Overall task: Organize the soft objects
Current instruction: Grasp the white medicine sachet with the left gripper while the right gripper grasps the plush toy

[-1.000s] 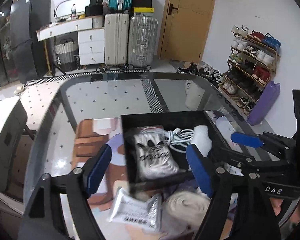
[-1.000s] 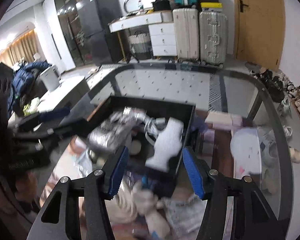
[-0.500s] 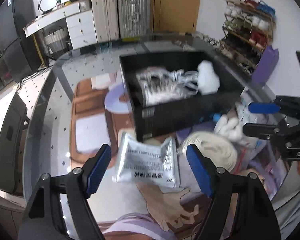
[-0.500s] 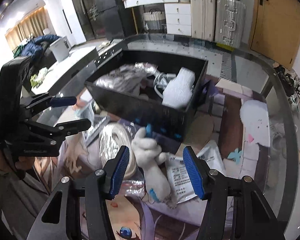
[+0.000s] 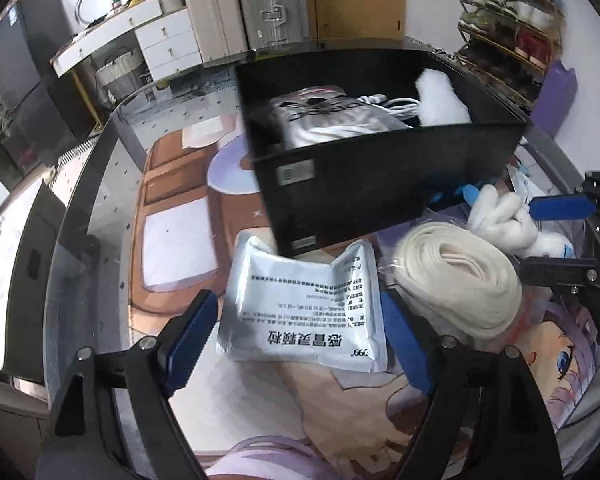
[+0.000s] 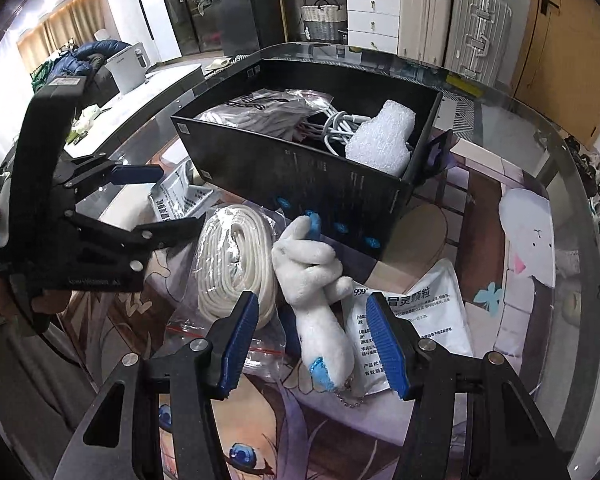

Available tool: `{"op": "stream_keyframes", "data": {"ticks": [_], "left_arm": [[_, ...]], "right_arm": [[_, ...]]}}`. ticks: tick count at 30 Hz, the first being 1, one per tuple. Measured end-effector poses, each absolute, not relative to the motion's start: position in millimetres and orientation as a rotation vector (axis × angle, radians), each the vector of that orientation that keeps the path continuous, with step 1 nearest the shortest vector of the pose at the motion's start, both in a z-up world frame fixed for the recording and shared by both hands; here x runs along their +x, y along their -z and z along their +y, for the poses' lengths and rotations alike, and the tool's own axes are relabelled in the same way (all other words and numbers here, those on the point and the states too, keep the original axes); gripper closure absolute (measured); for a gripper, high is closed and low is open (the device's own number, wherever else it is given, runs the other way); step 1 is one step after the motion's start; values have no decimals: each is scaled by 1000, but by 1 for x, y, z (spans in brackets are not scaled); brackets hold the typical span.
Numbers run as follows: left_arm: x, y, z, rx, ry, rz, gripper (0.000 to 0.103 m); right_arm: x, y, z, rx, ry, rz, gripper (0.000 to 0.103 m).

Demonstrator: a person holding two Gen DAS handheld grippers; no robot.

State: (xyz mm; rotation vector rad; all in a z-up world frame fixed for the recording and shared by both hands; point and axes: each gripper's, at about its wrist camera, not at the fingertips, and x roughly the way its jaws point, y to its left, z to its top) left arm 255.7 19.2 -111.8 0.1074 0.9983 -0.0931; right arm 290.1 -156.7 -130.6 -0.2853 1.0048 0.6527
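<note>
A black box (image 5: 384,184) (image 6: 296,168) on the glass table holds a silver Adidas bag (image 5: 332,120), a white cable (image 6: 340,124) and a white foam piece (image 6: 384,136). In front of it lie a silver medicine sachet (image 5: 304,304), a bagged coil of white rope (image 5: 460,280) (image 6: 232,268) and a white plush toy (image 6: 320,292) (image 5: 504,220). My left gripper (image 5: 300,344) is open, its fingers either side of the sachet's near end. My right gripper (image 6: 312,344) is open, its fingers either side of the plush toy's lower end.
A second white sachet (image 6: 420,312) lies under the plush toy to its right. A printed anime mat (image 5: 172,220) covers the table. Suitcases (image 6: 452,32), drawers and a shoe rack (image 5: 512,32) stand beyond the table's far edge.
Both grippers pulled back from over the box and dropped toward the items in front of it. The left now frames the sachet, the right frames the plush toy. Both stayed open.
</note>
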Motion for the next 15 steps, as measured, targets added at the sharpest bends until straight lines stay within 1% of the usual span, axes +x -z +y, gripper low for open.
{"op": "stream_keyframes", "data": {"ticks": [1,2,3,5,10,13,14,15], "left_arm": [[255,110,21,93,101,995,20],[254,107,23,84,110,991,17],[253,106,24,80,111,989,10],[254,107,25,74,114,990,6],[264,118,22,100,103,1018,6],[267,120,26,68,124,1025,5],[267,121,28,55,129,1030,7],[266,120,29,56,125,1027,13]], "right_arm": [[290,131,-157,-286,-651,1004,45],[290,130,-157,-285,-651,1004,45],[290,130,-157,-284,-654,1005,45],[291,130,-157,-281,-655,1005,45],[290,130,-155,-286,-658,1003,45],[290,131,-156,-291,-653,1008,45],[291,132,-156,-295,-651,1011,45],[291,133,-156,-293,-649,1013,45]]}}
